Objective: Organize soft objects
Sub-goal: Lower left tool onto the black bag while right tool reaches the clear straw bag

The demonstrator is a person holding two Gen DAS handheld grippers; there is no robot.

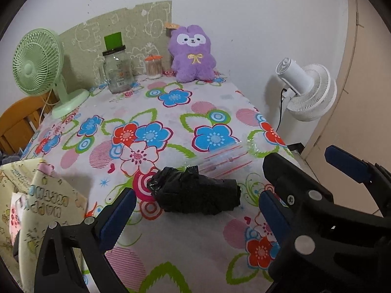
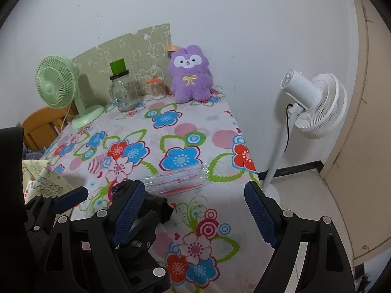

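A crumpled black plastic bag roll (image 1: 195,190) lies on the flowered tablecloth (image 1: 171,122) near the front edge. My left gripper (image 1: 195,212) is open, its blue pads on either side of the bag, just short of it. My right gripper (image 2: 193,210) is open and empty over the table's front right part. The bag shows partly in the right wrist view (image 2: 156,204), behind the left gripper. A purple plush bunny (image 1: 191,53) sits upright against the wall at the back, also in the right wrist view (image 2: 189,74). A flat clear plastic packet (image 2: 176,182) lies beside the bag.
A green desk fan (image 1: 39,68), a glass jar (image 1: 118,70) and a cotton-swab tub (image 1: 153,67) stand at the back. A printed paper bag (image 1: 36,207) stands at the left front. A white standing fan (image 2: 315,105) is right of the table. A wooden chair (image 1: 19,122) is at the left.
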